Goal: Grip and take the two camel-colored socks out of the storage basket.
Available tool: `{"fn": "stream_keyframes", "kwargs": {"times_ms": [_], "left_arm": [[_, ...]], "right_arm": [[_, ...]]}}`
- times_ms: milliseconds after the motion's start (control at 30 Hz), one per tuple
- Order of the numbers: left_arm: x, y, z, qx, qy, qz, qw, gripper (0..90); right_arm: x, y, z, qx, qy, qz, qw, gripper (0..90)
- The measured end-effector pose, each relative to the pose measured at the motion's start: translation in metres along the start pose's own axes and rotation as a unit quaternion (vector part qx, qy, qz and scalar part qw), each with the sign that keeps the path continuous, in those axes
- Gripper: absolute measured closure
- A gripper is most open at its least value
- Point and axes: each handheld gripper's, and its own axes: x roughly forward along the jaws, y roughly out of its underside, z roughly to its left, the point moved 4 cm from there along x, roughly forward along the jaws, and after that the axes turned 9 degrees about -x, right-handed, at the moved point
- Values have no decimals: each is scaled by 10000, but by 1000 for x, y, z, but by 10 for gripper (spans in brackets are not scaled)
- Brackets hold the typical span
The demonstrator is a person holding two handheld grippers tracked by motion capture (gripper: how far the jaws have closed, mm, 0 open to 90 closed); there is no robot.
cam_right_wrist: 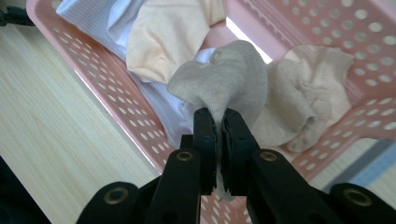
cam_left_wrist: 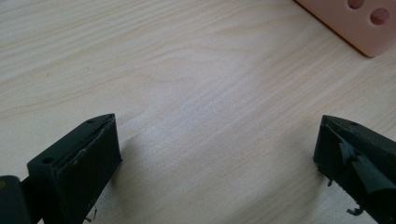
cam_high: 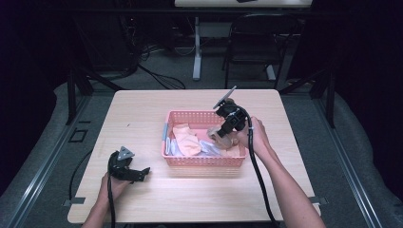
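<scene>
Grey sock [cam_right_wrist: 229, 79] pinched in right gripper [cam_right_wrist: 219, 123] over pink basket [cam_high: 190, 160] — lifting step. Left gripper [cam_high: 138, 175] spread, idle near left. Next — raise clear, carry out.

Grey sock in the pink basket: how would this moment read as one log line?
right gripper: shut on grey sock | over pink basket | left gripper: open, by table

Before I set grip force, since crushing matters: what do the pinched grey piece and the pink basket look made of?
The grey piece looks like soft, matte knit fabric, perhaps a sock: fine ribbed weave, limp folds where the right gripper pinches it. The pink basket looks like rigid moulded plastic with a slight sheen: smooth walls with regular round holes.
</scene>
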Motion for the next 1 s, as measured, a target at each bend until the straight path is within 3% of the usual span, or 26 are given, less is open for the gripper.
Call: {"fn": "stream_keyframes", "kwargs": {"times_ms": [400,567,1000], "left_arm": [[0,0,0,39,18,4,10000,2],[0,0,0,46,16,4,10000,2],[-1,1,-1,56,38,-3,10000,3]], "right_arm": [[-39,-7,-2,-54,188,42,9998,856],[-54,-12,-3,-70,143,25,9999,856],[-74,-14,-9,-2,83,63,9999,853]]}}
